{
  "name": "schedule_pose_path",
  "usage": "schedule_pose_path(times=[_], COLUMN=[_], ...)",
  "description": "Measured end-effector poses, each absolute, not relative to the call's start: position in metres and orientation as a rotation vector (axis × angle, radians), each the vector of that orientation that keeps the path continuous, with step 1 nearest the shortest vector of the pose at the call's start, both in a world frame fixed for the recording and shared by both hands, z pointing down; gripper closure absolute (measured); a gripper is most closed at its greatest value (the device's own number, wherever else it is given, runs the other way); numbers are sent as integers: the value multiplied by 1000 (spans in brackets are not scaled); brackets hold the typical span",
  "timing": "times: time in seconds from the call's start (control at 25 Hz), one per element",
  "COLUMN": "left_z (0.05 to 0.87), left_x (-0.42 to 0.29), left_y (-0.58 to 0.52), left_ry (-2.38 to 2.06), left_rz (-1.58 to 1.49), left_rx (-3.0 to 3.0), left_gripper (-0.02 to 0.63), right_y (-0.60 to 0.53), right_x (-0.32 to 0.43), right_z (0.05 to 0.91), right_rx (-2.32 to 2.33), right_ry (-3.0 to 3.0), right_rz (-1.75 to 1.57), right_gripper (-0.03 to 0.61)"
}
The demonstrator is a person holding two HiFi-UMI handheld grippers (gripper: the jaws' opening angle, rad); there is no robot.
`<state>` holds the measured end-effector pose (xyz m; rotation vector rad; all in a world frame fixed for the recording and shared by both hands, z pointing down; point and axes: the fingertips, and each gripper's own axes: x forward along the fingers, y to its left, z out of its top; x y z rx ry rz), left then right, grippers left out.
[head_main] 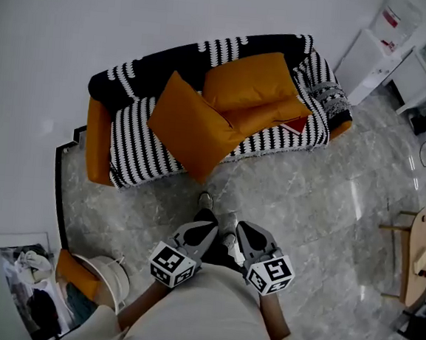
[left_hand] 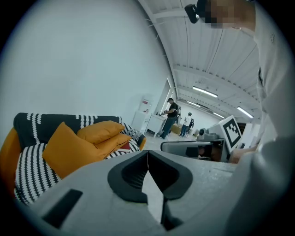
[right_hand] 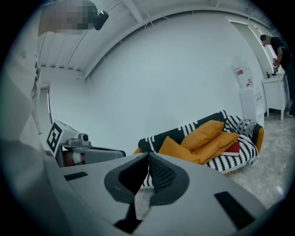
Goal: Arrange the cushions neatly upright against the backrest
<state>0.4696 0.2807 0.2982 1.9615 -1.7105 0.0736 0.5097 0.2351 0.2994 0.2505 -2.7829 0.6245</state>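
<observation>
Noting cushions (head_main: 250, 84) heaped askew on sofa (head_main: 137, 148) at twelve o'clock; holding left gripper (head_main: 207, 220) and right gripper (head_main: 242, 228) clenched, empty, well apart from them; risking tipping overhanging front cushion (head_main: 193, 127) floorward by clumsy grab.

Bright even ceiling light, glossy floor glare, fisheye-curved dark edges

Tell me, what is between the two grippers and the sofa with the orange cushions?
Just bare grey floor and the person's own feet in front of the grippers. The head view shows it.
</observation>
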Motion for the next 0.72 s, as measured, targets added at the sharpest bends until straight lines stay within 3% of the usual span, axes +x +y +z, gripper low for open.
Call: schedule_pose_path(times=[0.72], left_z=[272], left_x=[326], left_y=[161], left_ry=[-1642], left_rz=[-2], left_rx=[2118], left_gripper=[601], right_y=[125], right_x=[379], right_z=[281], right_rx=[440], right_ry=[-2773], right_rz=[541], right_gripper=[569])
